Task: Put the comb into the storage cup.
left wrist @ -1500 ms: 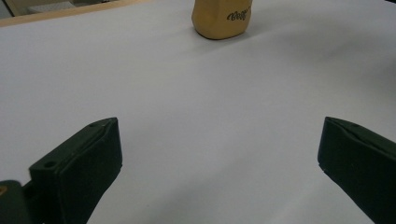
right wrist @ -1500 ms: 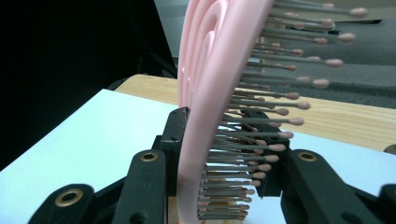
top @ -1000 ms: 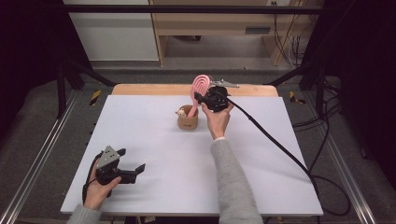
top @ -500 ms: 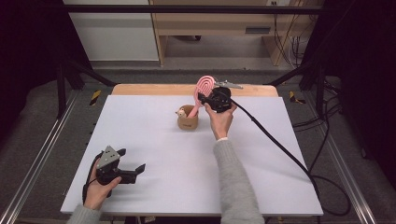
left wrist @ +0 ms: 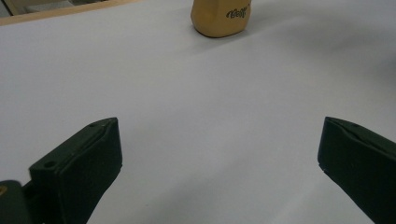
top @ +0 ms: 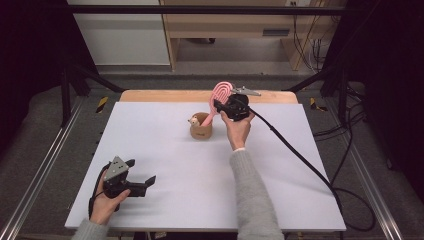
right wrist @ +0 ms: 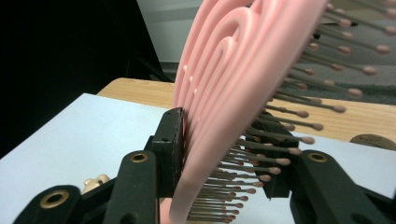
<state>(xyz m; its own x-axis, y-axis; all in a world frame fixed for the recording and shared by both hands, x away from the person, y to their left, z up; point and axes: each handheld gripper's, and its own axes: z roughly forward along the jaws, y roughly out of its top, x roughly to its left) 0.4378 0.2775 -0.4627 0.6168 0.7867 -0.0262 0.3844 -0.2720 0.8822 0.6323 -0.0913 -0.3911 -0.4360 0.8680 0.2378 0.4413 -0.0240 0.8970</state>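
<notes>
We see the right gripper point(top: 226, 106) with jaws clamped on the pink hairbrush point(top: 218, 97), whose handle slants down into the brown cup point(top: 201, 131), while the left gripper point(top: 134, 181), far nearer us than the cup, gapes empty.

From my left gripper view the tan cup point(left wrist: 220, 17) is cut off by the top edge, so I can't see its rim or contents; the dark print on it is too blurred to read. The right jaw runs off the right edge.

From my right gripper view the pink hairbrush point(right wrist: 233, 84) is cut by the top edge and its handle drops out of frame at the bottom. The bristles hide one pad of the right gripper point(right wrist: 224, 154). A small beige thing point(right wrist: 95, 182) behind the left jaw is mostly hidden.

In the high view the same small figure point(top: 194, 120) at the cup's rim is too small to identify, and the brush handle's lower end is hidden inside the cup.
</notes>
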